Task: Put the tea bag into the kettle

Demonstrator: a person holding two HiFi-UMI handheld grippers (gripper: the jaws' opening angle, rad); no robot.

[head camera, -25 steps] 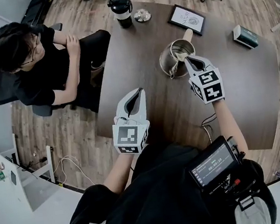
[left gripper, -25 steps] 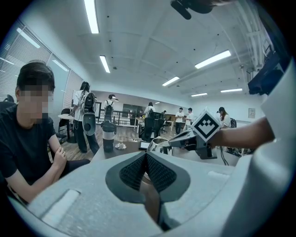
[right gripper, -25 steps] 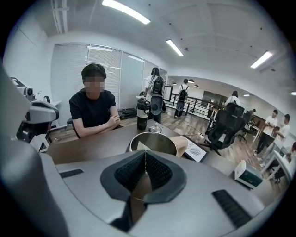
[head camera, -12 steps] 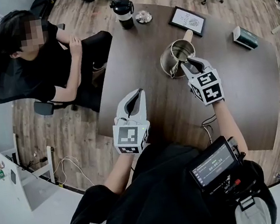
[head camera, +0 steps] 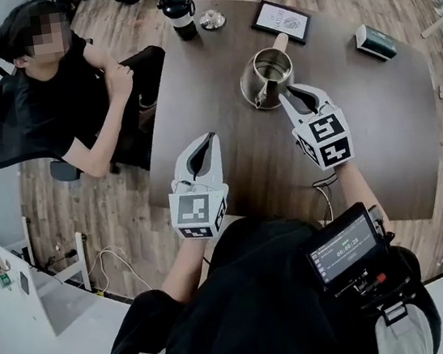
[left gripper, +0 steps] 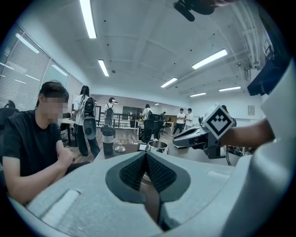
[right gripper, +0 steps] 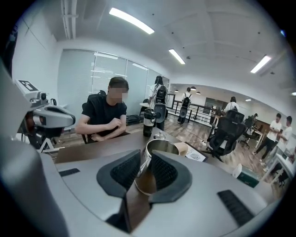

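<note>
**Kettle (head camera: 265, 78), upper centre of the head view**

We record a steel kettle standing upright on the dark table (head camera: 379, 133), lid off and mouth open. Its pale handle (head camera: 279, 42) points to the upper right. We cannot make out the tea bag inside.

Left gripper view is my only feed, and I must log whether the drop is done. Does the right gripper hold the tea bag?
Observer: No. The right gripper has its jaws a little apart, with nothing between them.
Operator: Where is it relative to the kettle?
Observer: In the head view its tips point at the kettle, close to the near wall.
Operator: Is the bag inside?
Observer: I cannot make out the bag. The right gripper view shows a thin pale strand hanging over the near rim, perhaps its string.
</note>
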